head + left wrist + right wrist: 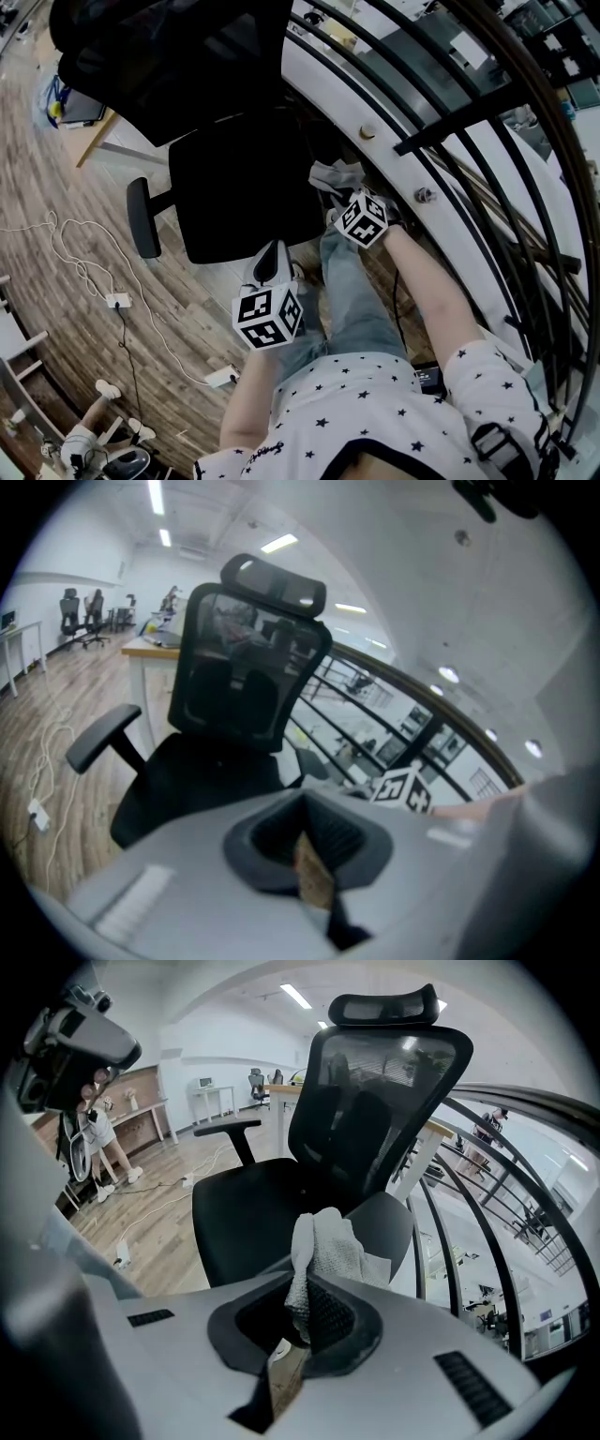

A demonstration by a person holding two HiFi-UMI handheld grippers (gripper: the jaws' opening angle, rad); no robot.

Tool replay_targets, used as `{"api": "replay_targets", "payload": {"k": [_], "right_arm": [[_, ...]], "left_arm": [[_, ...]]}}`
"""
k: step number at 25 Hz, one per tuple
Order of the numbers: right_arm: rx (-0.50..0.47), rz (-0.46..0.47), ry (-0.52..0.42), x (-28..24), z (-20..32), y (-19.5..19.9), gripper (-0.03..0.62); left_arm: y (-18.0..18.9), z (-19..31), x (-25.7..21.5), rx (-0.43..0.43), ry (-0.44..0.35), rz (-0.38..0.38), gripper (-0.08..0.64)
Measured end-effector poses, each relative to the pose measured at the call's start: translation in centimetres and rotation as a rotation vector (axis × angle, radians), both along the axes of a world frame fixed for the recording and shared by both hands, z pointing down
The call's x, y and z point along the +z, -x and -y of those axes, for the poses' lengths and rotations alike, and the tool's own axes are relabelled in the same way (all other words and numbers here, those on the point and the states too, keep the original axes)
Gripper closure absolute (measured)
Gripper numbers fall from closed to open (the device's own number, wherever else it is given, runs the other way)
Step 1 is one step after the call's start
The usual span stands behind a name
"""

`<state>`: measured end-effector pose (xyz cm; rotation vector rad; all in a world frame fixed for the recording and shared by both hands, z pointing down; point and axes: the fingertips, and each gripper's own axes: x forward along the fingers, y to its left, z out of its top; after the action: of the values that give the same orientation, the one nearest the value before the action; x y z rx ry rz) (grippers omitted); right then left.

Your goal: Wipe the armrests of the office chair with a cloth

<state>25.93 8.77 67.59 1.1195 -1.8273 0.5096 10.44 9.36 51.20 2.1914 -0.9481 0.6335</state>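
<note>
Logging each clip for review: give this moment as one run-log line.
right gripper: shut on pale grey knitted cloth | cloth: at armrest of black mesh office chair | left gripper: shut, empty

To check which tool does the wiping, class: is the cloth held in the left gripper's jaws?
No: the cloth is pinched in the right gripper, while the left gripper has its jaws shut on nothing.

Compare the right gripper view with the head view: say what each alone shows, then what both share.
Only the right gripper view: ceiling lights, a distant standing person, and the right claw shut on the cloth. Only the head view: the left gripper, the right gripper's marker cube, the wearer's starred shirt and jeans. Both: the black seat, one armrest, the cloth and the black railing.
</note>
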Motion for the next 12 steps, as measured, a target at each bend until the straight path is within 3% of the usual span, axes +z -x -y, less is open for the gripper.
{"api": "replay_targets", "payload": {"k": [12], "right_arm": [[-0.020,0.011,0.018,-0.1,-2.2,1.0,0.566]], "left_arm": [[0.6,-1.7,-0.1,0.003,0.011,-0.002,0.554]]}}
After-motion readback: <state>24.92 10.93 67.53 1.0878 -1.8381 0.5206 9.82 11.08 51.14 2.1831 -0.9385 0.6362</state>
